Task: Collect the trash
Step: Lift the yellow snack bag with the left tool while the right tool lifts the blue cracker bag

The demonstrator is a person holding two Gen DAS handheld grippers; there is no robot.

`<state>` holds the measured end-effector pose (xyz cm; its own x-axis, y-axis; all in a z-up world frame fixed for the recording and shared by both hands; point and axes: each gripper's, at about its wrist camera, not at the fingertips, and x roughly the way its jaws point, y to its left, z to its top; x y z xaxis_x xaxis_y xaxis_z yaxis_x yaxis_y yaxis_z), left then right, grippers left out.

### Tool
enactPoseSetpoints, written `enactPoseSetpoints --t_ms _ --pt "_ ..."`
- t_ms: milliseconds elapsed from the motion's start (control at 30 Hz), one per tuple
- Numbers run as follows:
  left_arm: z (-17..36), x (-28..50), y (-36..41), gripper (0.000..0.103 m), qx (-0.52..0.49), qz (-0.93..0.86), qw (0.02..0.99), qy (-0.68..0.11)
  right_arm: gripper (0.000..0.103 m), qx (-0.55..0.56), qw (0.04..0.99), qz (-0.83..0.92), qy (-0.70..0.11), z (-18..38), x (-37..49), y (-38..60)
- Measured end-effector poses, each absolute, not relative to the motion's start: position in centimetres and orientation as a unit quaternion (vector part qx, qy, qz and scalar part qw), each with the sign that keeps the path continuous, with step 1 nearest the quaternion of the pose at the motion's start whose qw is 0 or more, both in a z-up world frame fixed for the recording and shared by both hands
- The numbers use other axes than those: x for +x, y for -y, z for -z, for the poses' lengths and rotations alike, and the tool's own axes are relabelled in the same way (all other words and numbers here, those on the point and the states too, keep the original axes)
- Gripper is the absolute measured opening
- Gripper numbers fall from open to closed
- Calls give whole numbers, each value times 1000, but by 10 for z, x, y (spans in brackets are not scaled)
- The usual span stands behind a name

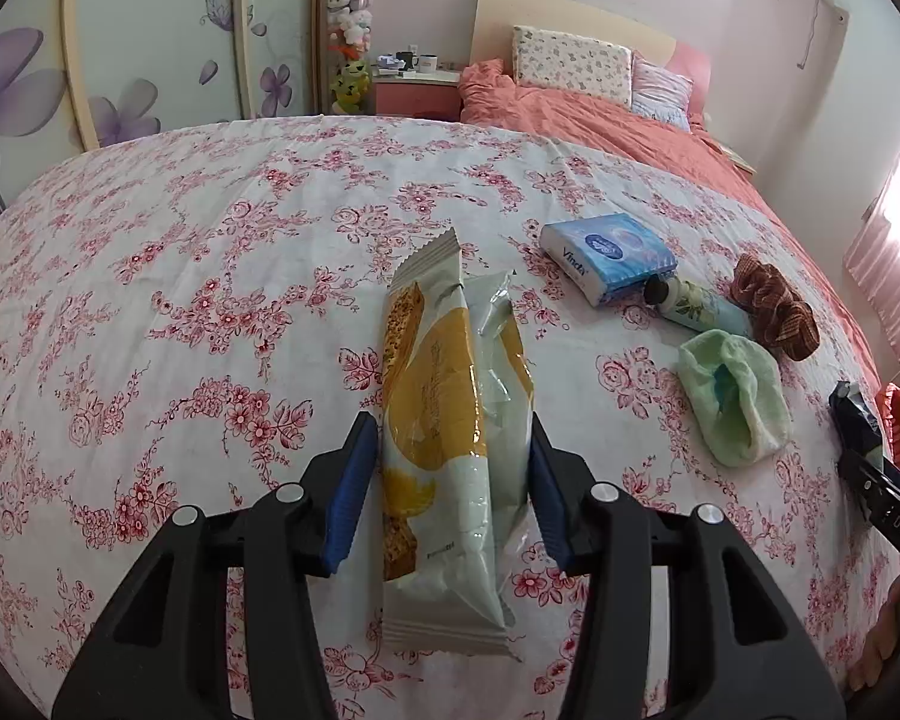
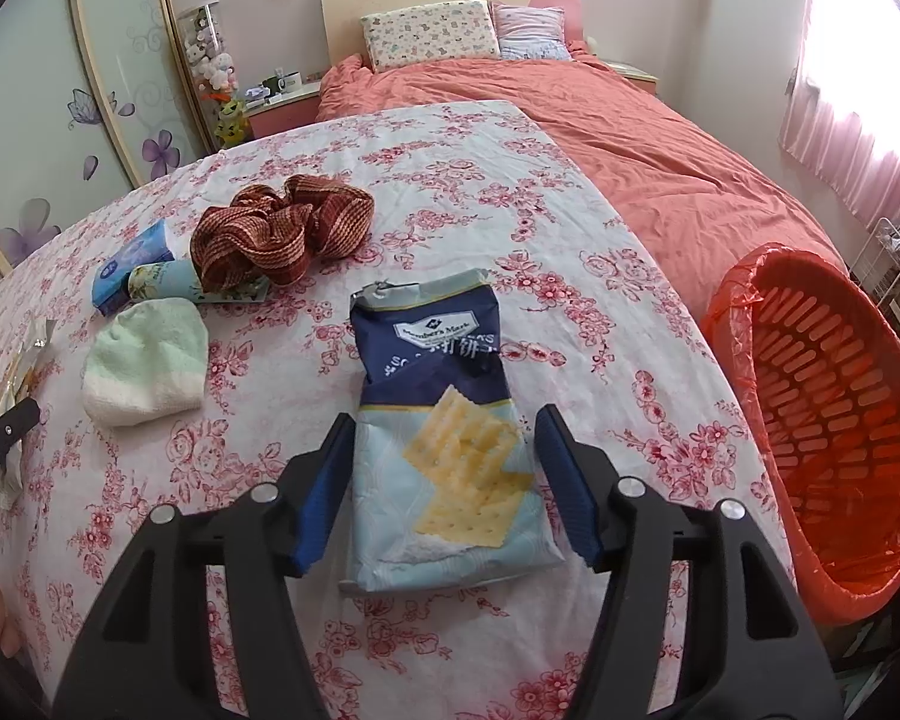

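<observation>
Left gripper (image 1: 453, 474): the yellow-and-white snack wrapper (image 1: 444, 450) is clamped between the blue ribbed pads, which are seen pressed against both long sides. The wrapper is a glossy, crinkled plastic film with serrated end seals; its long axis is aligned with the fingers, running from the camera away toward the far side of the table (image 1: 180, 276). A second clear-and-yellow film layer is seen beside it on the right.

Right gripper (image 2: 444, 486): the jaws are held apart. The cracker packet (image 2: 444, 426) lies flat between the pads, with a visible gap on each side, so it is not gripped. The packet is a flattened foil-type bag, navy at the torn far end and pale blue with printed crackers at the near end; its long axis is directed away from the camera, torn mouth farthest.

The table is covered by a white cloth with a red floral print, slightly wrinkled. Grouped together are noted a blue tissue pack (image 1: 609, 255), a small floral bottle (image 1: 693, 303) lying on its side, a brown ruffled scrunchie (image 2: 282, 228) and a pale green terry cloth (image 2: 144, 369), folded.

Open cloth is recorded left of the wrapper. Just beyond the table's right edge an orange slotted basket (image 2: 822, 420), lined with an orange bag, is seen tilted.
</observation>
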<state>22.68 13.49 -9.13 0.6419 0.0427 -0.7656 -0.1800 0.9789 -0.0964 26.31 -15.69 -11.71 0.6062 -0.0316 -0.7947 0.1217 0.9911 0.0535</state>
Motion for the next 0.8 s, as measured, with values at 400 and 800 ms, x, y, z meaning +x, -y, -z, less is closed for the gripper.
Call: enactPoseSetpoints --t_ms 400,800 --pt "92 227 -135 49 -86 -60 903 -418 63 59 895 36 -440 116 262 159" --pt "91 223 -132 36 -67 -55 902 -422 38 56 897 39 -437 112 270 164"
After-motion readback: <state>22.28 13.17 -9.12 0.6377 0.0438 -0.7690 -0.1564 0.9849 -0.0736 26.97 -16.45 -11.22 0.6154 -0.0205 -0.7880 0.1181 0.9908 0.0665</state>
